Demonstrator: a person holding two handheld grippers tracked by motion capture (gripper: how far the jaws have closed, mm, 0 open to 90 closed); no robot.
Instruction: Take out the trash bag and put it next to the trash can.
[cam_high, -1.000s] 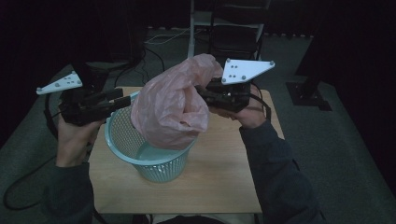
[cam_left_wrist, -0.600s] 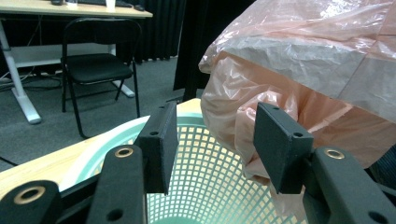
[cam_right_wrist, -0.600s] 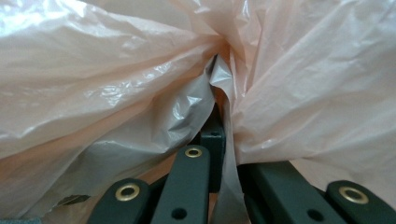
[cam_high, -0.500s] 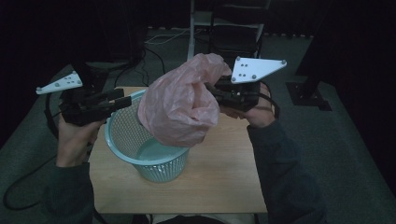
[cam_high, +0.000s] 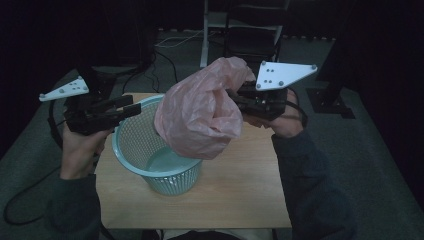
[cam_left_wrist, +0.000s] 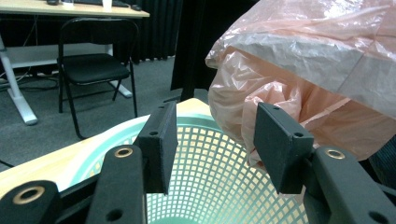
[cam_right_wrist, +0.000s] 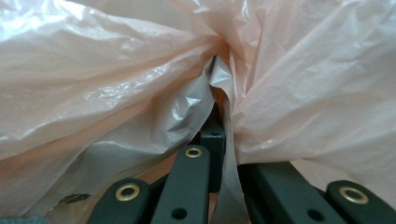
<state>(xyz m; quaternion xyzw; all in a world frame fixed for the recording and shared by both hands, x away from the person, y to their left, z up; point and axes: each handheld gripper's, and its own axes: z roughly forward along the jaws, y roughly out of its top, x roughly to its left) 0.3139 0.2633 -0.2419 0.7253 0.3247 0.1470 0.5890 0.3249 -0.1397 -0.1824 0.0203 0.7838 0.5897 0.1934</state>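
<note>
No lettering on pink bag (cam_high: 200, 120)

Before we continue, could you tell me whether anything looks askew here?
Yes: the pink bag hangs bunched above the basket, pinched by the right gripper, not spread over the rim. The left gripper is open.

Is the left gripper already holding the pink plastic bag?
No, the left gripper is open, its jaws apart beside the bag, above the basket.

Light wooden table (cam_high: 240, 200) — a pale green mesh basket (cam_high: 165, 172) upright on its left half.
</note>
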